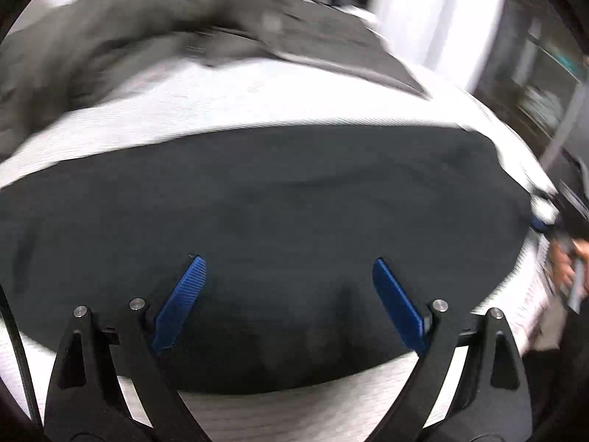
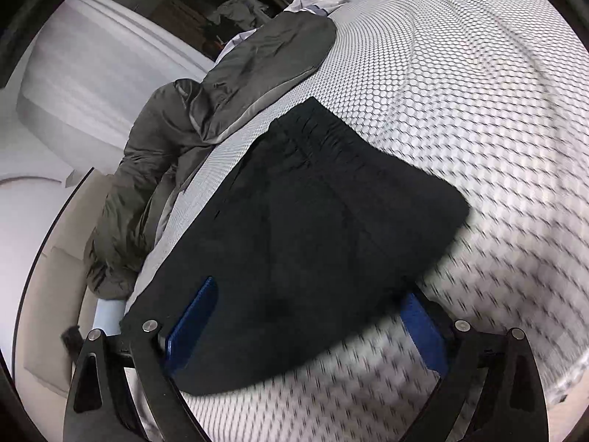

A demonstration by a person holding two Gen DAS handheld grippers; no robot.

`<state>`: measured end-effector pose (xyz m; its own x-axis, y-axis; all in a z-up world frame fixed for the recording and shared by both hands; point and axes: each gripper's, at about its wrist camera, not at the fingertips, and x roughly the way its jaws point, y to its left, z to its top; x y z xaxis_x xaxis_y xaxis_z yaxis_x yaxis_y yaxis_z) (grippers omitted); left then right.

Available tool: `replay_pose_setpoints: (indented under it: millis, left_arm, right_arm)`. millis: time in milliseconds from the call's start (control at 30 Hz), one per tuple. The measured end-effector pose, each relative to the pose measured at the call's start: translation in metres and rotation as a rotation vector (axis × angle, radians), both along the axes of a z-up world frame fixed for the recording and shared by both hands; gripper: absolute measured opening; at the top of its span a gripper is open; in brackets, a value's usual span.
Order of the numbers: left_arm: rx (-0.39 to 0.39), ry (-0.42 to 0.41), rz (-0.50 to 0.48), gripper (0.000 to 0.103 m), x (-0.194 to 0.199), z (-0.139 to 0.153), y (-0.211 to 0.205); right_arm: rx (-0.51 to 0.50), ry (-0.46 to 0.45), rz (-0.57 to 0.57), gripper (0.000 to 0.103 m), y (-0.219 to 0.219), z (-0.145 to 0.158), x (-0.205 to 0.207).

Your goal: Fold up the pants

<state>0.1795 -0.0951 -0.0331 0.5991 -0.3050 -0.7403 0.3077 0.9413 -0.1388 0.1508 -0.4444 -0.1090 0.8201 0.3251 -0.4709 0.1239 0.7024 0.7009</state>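
The black pants (image 1: 257,221) lie folded in a flat dark slab on the white honeycomb-patterned bed cover (image 1: 257,103). My left gripper (image 1: 289,269) is open, its blue pads spread wide just above the near edge of the pants, holding nothing. In the right wrist view the same pants (image 2: 313,221) lie with the gathered waistband at the far end. My right gripper (image 2: 309,294) is open over the near end of the pants, with its blue fingers (image 2: 195,316) on either side of the cloth.
A grey-green jacket (image 2: 206,118) lies crumpled along the far left of the bed (image 2: 460,84) and shows in the left wrist view (image 1: 110,44) too. A white curtain (image 2: 81,84) hangs beyond it. The other hand and gripper (image 1: 567,258) show at the right edge.
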Motion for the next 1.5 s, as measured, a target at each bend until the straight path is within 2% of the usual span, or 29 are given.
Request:
replay_pose_setpoints:
  millis: [67,100,133,167,200,233,300,400,533,600,767,867,933,1000,1067,1100,1167,1200,1233,1300,1367,1433,1500]
  left_arm:
    - [0.065,0.014,-0.069,0.091,-0.002,-0.012,-0.04]
    - [0.146,0.021,-0.087,0.091,-0.002,-0.022,-0.063]
    - [0.187,0.024,-0.084,0.092,-0.004,-0.029,-0.075]
    - [0.238,0.017,-0.073,0.094,-0.004,-0.035,-0.086]
    - [0.259,-0.002,-0.062,0.096,-0.005,-0.035,-0.092]
    - [0.243,0.003,-0.061,0.096,-0.005,-0.033,-0.093]
    - [0.153,0.029,-0.056,0.096,-0.003,-0.024,-0.083]
    - [0.125,0.005,0.012,0.096,-0.006,-0.017,-0.053]
    - [0.121,0.021,0.072,0.096,-0.006,-0.024,-0.019]
    - [0.13,0.023,0.091,0.096,-0.006,-0.028,-0.002]
    - [0.113,0.024,0.143,0.096,-0.004,-0.025,0.035]
    - [0.088,0.016,0.162,0.096,0.002,-0.021,0.046]
    - [0.076,-0.007,0.184,0.096,0.004,-0.014,0.053]
    - [0.038,-0.035,0.23,0.096,-0.001,-0.003,0.069]
    - [0.009,-0.058,0.273,0.096,-0.004,0.003,0.084]
    - [-0.001,-0.076,0.326,0.096,-0.007,0.006,0.1]
    - [-0.009,-0.106,0.408,0.095,-0.013,0.01,0.126]
    - [-0.019,-0.119,0.444,0.095,-0.016,0.011,0.138]
    - [-0.033,-0.126,0.475,0.095,-0.019,0.011,0.149]
    - [-0.064,-0.131,0.504,0.095,-0.024,0.011,0.166]
    - [-0.081,-0.131,0.496,0.095,-0.024,0.01,0.172]
    - [-0.085,-0.125,0.453,0.095,-0.023,0.008,0.165]
    - [-0.072,-0.101,0.341,0.095,-0.019,0.002,0.134]
  right_arm:
    - [-0.012,-0.014,-0.035,0.073,-0.001,0.002,0.012]
    - [-0.025,-0.009,-0.064,0.047,-0.003,0.002,0.017]
    - [-0.036,0.003,-0.085,0.033,-0.005,0.0,0.024]
    - [-0.031,0.002,-0.095,0.03,-0.007,-0.002,0.027]
    - [-0.024,-0.012,-0.106,0.026,-0.008,-0.001,0.028]
    - [-0.034,-0.017,-0.113,0.022,-0.011,0.003,0.027]
    - [-0.073,-0.037,-0.14,0.018,-0.015,0.014,0.025]
    - [-0.177,-0.015,-0.219,0.018,-0.024,0.023,0.02]
    - [-0.239,0.027,-0.309,0.018,-0.039,0.022,0.021]
    - [-0.22,0.001,-0.305,0.018,-0.038,0.027,0.017]
    - [-0.344,-0.131,-0.235,0.018,0.005,0.07,0.009]
    - [-0.359,-0.213,-0.131,0.017,0.049,0.095,0.013]
    - [-0.409,-0.263,-0.032,0.017,0.094,0.111,0.02]
    - [-0.454,-0.306,0.101,0.017,0.152,0.124,0.034]
    - [-0.468,-0.347,0.284,0.017,0.219,0.13,0.048]
    - [-0.472,-0.358,0.375,0.018,0.248,0.128,0.054]
    - [-0.486,-0.346,0.589,0.034,0.308,0.118,0.067]
    - [-0.498,-0.322,0.687,0.048,0.333,0.109,0.072]
    - [-0.519,-0.281,0.751,0.053,0.349,0.098,0.075]
    - [-0.557,-0.226,0.793,0.053,0.356,0.086,0.074]
    - [-0.552,-0.243,0.764,0.054,0.338,0.09,0.069]
    - [-0.506,-0.277,0.689,0.072,0.305,0.097,0.06]
    - [-0.568,-0.25,0.523,0.074,0.271,0.094,0.06]
